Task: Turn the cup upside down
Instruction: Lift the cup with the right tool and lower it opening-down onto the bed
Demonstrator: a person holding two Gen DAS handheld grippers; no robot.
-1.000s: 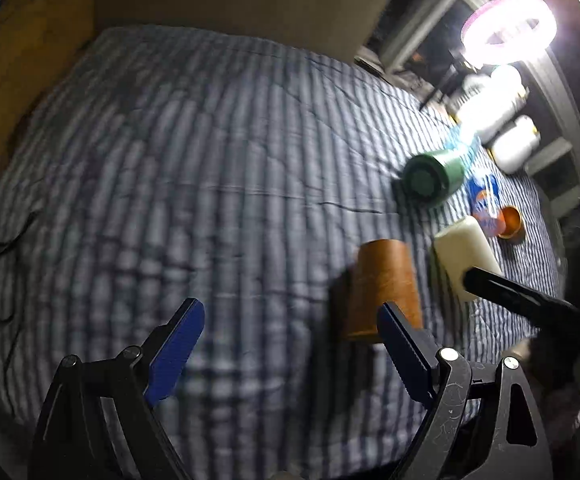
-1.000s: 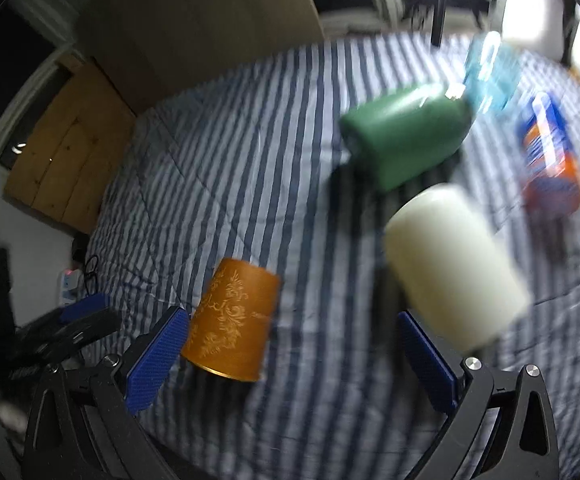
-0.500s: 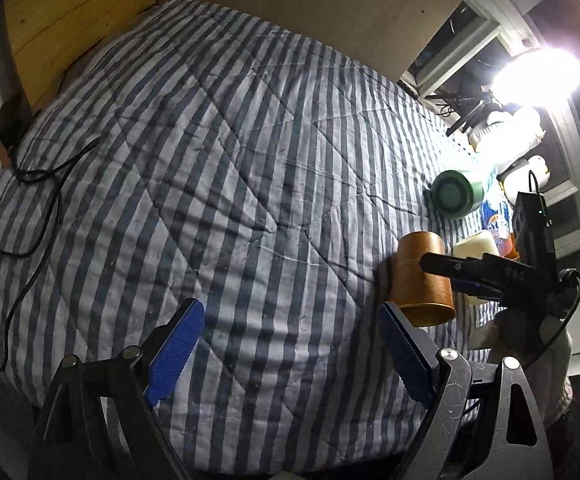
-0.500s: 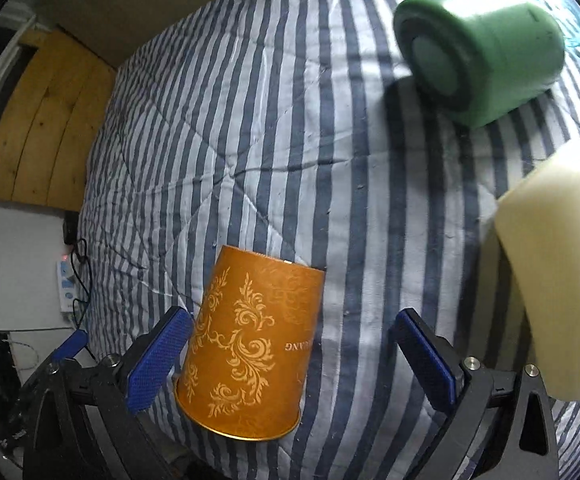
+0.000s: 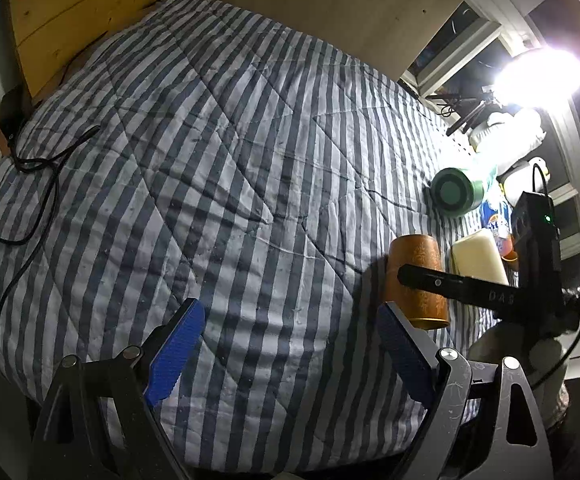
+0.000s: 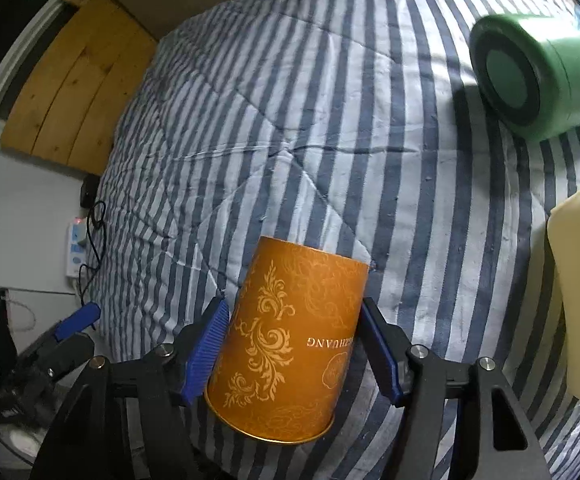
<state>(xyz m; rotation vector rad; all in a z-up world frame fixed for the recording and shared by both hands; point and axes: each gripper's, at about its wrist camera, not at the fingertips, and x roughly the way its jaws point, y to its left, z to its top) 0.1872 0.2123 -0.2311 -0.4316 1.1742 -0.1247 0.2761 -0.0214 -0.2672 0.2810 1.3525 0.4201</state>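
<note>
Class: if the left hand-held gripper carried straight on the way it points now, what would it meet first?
Most likely only the striped quilt: the open left hand-held gripper has nothing between its fingers. The orange cup sits off to the right, though fisheye depth is uncertain.

A bedroom: striped quilt (image 5: 229, 168) covers the bed.

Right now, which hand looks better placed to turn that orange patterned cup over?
The right gripper: its blue pads bracket the orange patterned cup. The left gripper hangs open over bare striped quilt.
</note>
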